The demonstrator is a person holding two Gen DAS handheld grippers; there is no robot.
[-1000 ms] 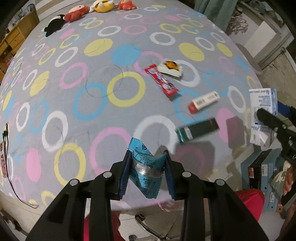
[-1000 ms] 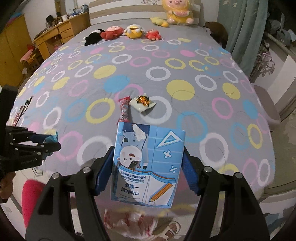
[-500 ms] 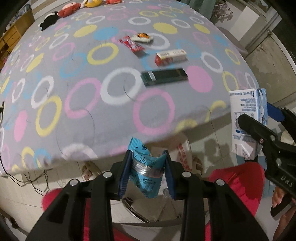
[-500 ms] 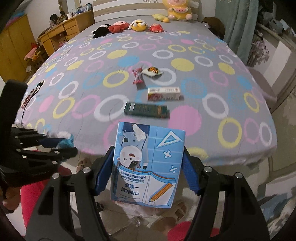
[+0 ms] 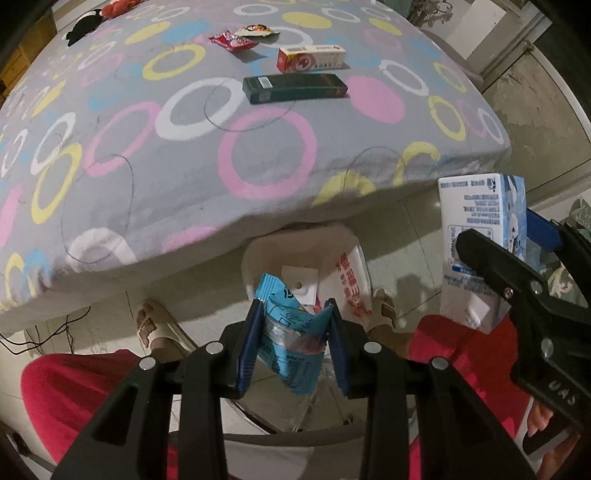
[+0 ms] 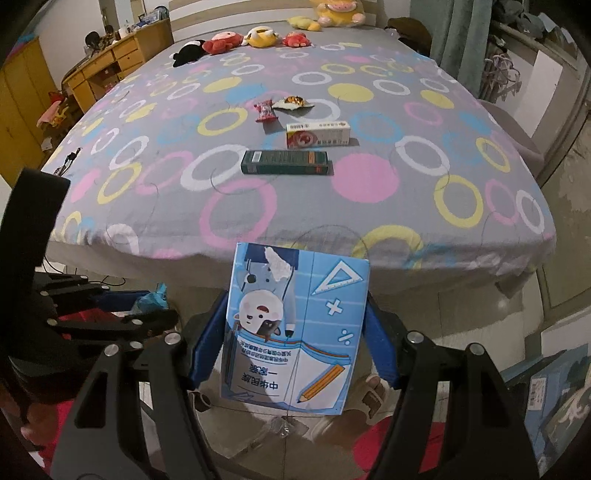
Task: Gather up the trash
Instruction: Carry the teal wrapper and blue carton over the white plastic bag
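Note:
My left gripper (image 5: 293, 332) is shut on a crumpled blue snack wrapper (image 5: 291, 343), held off the bed's front edge above a white plastic bag (image 5: 343, 273) on the floor. A blue-and-white drink carton (image 6: 295, 328) sits clamped in my right gripper (image 6: 295, 336), also past the bed edge; the carton (image 5: 480, 251) shows at the right of the left wrist view. On the bed lie a dark green box (image 5: 295, 88), a red-and-white box (image 5: 312, 58), a red candy wrapper (image 5: 232, 40) and a small white wrapper (image 5: 256, 30).
The grey bedspread (image 6: 236, 206) with coloured rings ends just in front of both grippers. Plush toys (image 6: 240, 40) line its far end. A person's red trousers (image 5: 85, 398) and sandalled feet (image 5: 155, 328) are below. Wooden drawers (image 6: 110, 62) stand at the left, boxes (image 6: 546, 398) at the right.
Both grippers drew back from over the bed to beyond its front edge and sank, each keeping its load. The floor, the bag and the person's legs have come into view.

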